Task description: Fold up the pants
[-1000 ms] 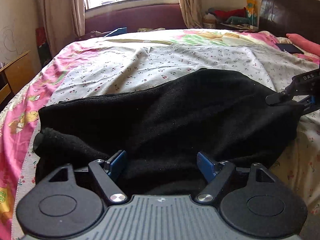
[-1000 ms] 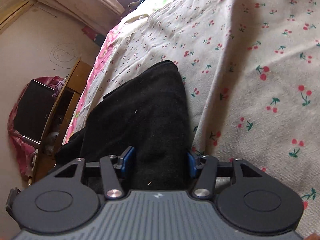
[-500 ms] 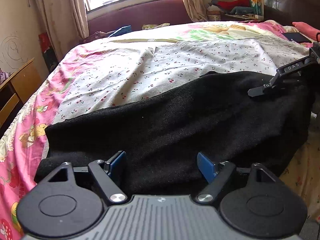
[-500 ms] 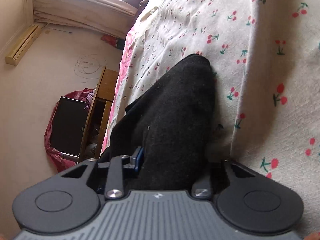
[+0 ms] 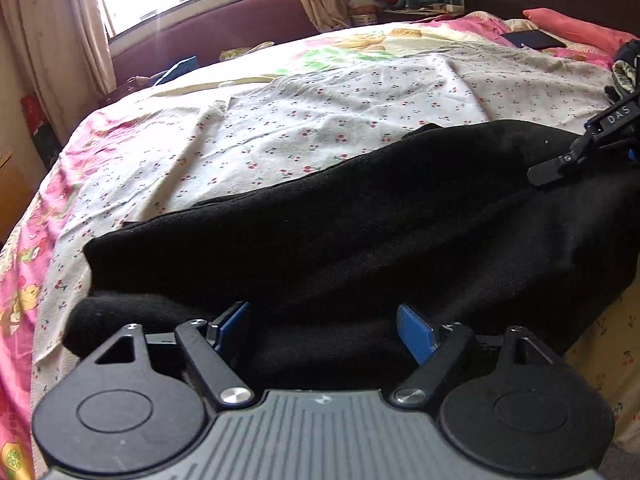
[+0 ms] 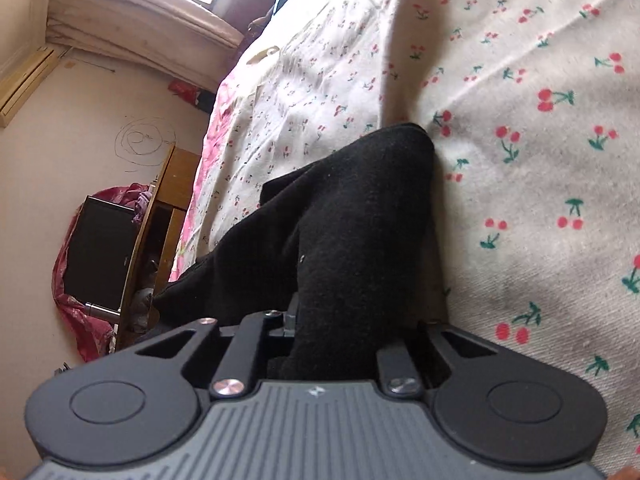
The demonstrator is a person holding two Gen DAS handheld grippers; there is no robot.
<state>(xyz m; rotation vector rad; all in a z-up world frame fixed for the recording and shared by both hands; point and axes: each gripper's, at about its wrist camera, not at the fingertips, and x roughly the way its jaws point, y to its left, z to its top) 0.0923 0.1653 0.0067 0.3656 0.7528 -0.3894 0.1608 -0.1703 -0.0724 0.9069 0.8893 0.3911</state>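
Black pants (image 5: 340, 236) lie across the near part of a bed, folded lengthwise. My left gripper (image 5: 326, 328) has its blue pads (image 5: 416, 334) spread wide, with the near edge of the pants bunched between them. My right gripper (image 6: 352, 320) is shut on the other end of the pants (image 6: 352, 208), which drapes over and hides its pads. The right gripper also shows at the right edge of the left wrist view (image 5: 580, 148), on the pants' right end.
The bed has a white cherry-print sheet (image 5: 320, 120) and a pink floral cover (image 5: 24, 280). A dark phone (image 5: 534, 39) and a pink pillow (image 5: 576, 28) lie at the far right. A wooden desk (image 6: 160, 216) with a black monitor (image 6: 100, 248) stands left of the bed.
Both grippers have lifted the near edge of the pants and carried it away from me across the bed. The right gripper has closed on the cloth; its blue pads no longer show.
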